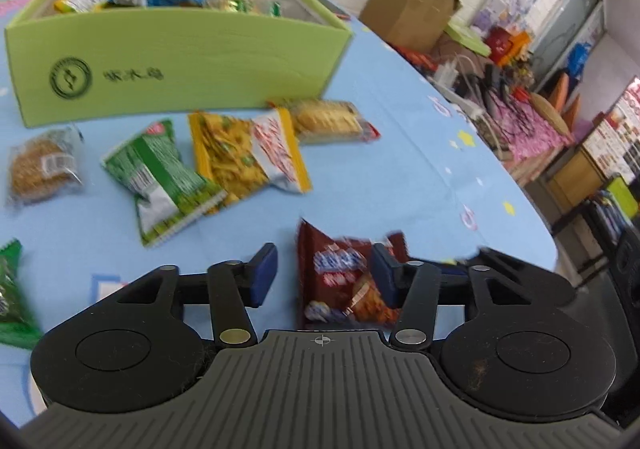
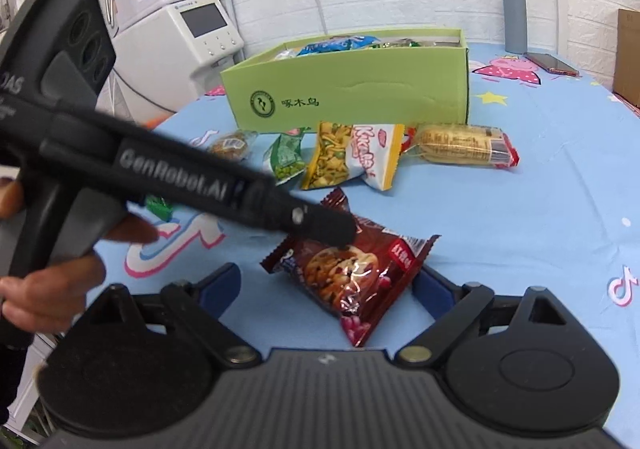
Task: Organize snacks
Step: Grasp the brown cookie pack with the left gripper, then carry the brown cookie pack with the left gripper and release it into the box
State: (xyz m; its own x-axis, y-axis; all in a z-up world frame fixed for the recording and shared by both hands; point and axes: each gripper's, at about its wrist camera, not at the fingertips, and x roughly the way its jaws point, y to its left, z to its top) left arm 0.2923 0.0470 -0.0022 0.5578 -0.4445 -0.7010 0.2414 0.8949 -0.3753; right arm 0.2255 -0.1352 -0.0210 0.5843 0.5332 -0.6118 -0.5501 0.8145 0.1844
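Left wrist view: left tool (image 1: 324, 281) apart around the brown cookie packet (image 1: 344, 285); right tool (image 2: 324, 289) apart

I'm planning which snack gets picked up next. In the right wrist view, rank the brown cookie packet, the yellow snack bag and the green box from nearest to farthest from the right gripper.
1. Brown cookie packet: on the table between the open fingers of the right gripper.
2. Yellow snack bag: farther back, mid-table.
3. Green box: behind the row of snacks, farthest.
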